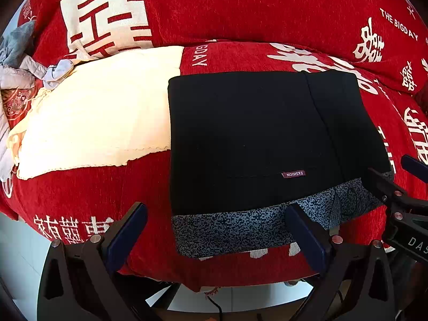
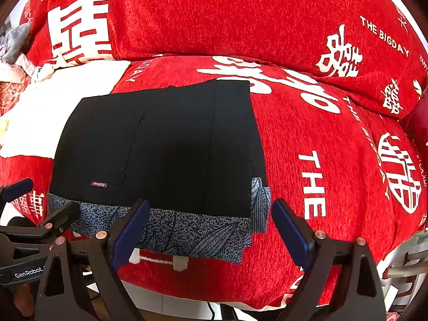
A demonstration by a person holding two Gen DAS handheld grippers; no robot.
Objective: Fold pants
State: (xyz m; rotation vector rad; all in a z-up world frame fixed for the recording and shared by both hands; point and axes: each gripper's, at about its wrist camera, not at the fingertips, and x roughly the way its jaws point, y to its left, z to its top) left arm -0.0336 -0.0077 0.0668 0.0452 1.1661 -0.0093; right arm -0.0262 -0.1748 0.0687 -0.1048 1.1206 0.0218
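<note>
Black pants [image 1: 248,139], folded into a rectangle, lie mid-frame on the red sofa cover [image 1: 267,21], speckled blue lining at their lower edge. Left gripper [image 1: 216,230] and right gripper [image 2: 210,223] both hang released, grasping nothing.
</note>
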